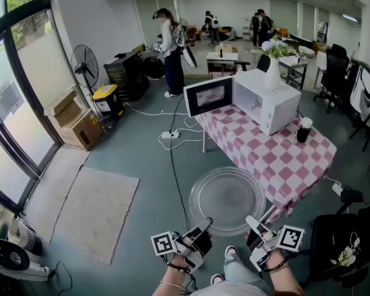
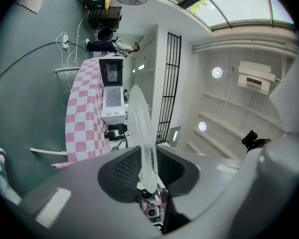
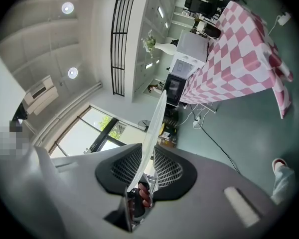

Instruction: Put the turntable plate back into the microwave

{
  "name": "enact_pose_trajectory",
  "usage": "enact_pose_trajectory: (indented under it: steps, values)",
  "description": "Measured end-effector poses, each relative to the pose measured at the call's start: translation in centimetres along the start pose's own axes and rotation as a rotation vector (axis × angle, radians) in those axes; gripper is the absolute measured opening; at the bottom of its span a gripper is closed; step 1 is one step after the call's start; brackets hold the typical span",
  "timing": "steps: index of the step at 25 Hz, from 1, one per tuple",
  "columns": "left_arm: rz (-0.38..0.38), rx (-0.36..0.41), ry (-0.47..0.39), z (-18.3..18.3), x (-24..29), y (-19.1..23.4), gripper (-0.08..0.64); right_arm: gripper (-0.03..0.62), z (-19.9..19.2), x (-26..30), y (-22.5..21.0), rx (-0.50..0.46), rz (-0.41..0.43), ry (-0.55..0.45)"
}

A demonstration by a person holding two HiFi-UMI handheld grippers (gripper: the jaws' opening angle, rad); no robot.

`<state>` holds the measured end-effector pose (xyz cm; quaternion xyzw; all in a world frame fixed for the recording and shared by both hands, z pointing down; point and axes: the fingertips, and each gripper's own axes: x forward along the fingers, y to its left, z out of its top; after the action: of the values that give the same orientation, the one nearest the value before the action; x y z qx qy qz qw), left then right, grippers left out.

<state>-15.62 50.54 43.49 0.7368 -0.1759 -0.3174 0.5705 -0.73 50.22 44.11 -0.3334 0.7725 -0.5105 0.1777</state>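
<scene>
My left claw [image 2: 147,166] is clamped narrow on the near rim of the glass plate [image 2: 139,119]. The rim sits edge-on between the two dark ribbed pads, and both pads press on it. My right claw [image 3: 145,166] grips the same plate a little further along the rim, its pads likewise closed on the thin glass edge. Both grips are narrow, with nothing else between the pads.

From my head, the two claws come up from the bottom of the view, each with its marker cube on the outer side. The plate spreads out flat ahead of them, round and clear. It hangs in the air over the grey floor [image 1: 142,159], and its far right edge overlaps the near corner of the table [image 1: 283,165].

The table wears a pink-and-white checked cloth. The microwave [image 1: 268,100] stands at its far end, well apart from the plate, with its door [image 1: 208,95] swung open to the left. A white vase [image 1: 272,73] stands on top of the microwave, and a dark cup [image 1: 304,130] stands on the cloth just to its right.

Further out, a pale mat [image 1: 95,211] lies on the floor to my left, near the big windows. Cardboard boxes [image 1: 74,119] and a standing fan [image 1: 85,66] sit beyond it. A person [image 1: 171,48] stands past the table.
</scene>
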Motion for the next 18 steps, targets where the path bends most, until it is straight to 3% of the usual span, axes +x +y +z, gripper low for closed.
enact_pose_trajectory:
  steps: [8,18]
  values:
    - [0.011,-0.021,0.013,3.0,3.3,2.1,0.071,0.078,3.2,2.7,-2.3,0.008,-0.023,-0.012]
    - [0.004,-0.018,0.027,9.2,10.7,4.7,0.072,0.077,10.9,8.6,-4.5,0.015,-0.014,-0.001]
